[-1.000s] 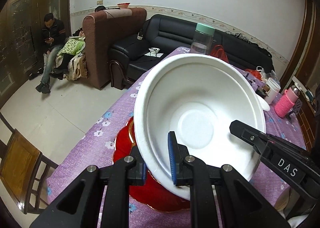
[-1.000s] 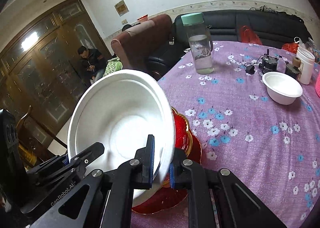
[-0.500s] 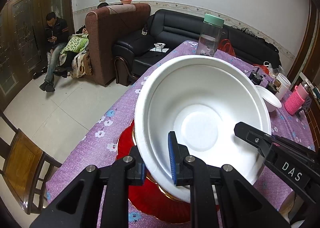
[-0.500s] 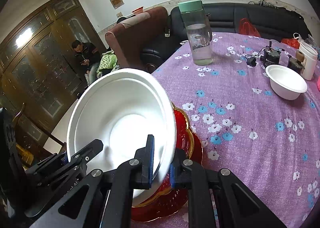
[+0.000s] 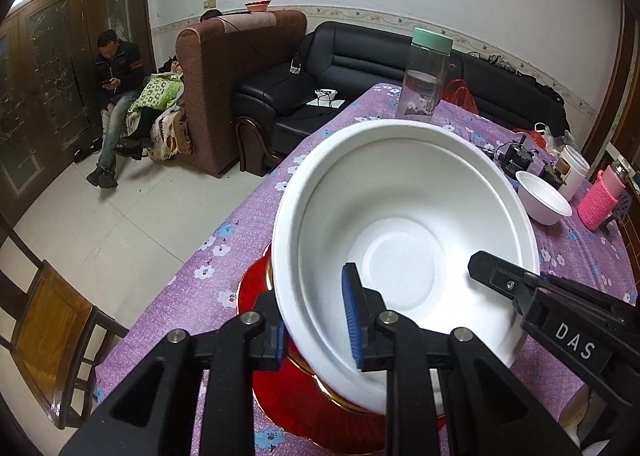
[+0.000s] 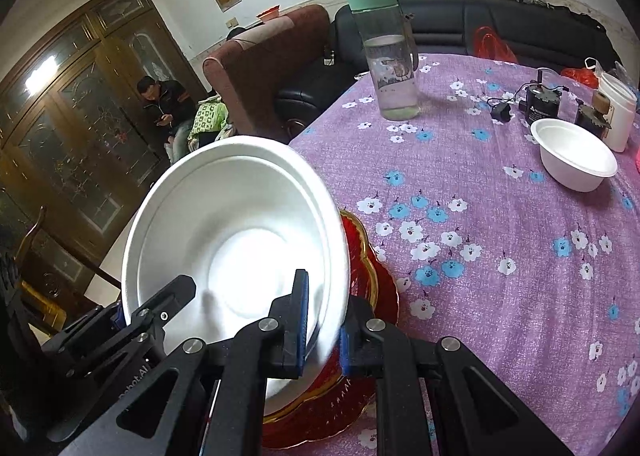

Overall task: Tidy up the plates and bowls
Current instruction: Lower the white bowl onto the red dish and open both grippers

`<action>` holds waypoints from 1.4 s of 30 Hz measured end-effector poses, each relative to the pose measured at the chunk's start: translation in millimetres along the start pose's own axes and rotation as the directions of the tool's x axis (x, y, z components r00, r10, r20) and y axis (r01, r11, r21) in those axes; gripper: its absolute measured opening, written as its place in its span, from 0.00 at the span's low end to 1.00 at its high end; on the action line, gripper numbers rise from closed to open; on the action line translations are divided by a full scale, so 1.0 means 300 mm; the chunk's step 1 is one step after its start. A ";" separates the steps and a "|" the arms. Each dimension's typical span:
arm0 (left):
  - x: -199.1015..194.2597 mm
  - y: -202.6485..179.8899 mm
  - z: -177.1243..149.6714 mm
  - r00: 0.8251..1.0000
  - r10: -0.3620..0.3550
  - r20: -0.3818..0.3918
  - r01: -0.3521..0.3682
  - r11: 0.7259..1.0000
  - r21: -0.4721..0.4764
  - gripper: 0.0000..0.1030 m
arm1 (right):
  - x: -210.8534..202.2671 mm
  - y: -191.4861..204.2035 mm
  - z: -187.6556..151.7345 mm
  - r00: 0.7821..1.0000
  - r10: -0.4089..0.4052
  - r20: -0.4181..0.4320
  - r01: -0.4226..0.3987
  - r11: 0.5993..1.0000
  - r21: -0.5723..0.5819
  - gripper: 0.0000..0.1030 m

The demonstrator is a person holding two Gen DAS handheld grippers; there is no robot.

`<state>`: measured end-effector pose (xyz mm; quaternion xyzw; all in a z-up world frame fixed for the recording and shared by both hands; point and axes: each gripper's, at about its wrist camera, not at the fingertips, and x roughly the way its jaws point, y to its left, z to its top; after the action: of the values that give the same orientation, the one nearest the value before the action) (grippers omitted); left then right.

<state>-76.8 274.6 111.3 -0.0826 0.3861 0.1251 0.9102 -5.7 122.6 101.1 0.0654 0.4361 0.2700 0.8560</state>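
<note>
A large white bowl point(image 5: 404, 232) is held tilted just over a red plate with a gold rim point(image 5: 296, 408) on the purple flowered tablecloth. My left gripper point(image 5: 316, 332) is shut on the bowl's near-left rim. My right gripper point(image 6: 322, 330) is shut on the bowl's right rim point(image 6: 240, 240); it also shows in the left wrist view point(image 5: 520, 292). The red plate shows under the bowl in the right wrist view point(image 6: 360, 336). A small white bowl point(image 6: 574, 160) stands apart at the far right of the table.
A clear bottle with a green lid point(image 6: 390, 56) stands at the far edge. Small dark devices point(image 6: 540, 100), a white cup point(image 6: 618, 112) and a pink-sleeved cup point(image 5: 602, 202) stand by the small bowl. A wooden chair point(image 5: 52, 340) is left of the table.
Both grippers have lowered the large bowl toward the red plate and levelled it somewhat. Both grips hold unchanged.
</note>
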 end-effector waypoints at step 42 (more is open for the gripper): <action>-0.338 0.111 -0.031 0.977 -0.037 0.211 0.059 0.993 -0.099 0.71 | -0.184 0.008 0.019 0.980 -0.075 0.186 0.078 0.997 -0.011 0.58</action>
<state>-161.0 287.5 176.4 -0.1260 0.2790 0.1309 0.9429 -28.4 96.8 144.7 0.0654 0.3543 0.2337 0.9031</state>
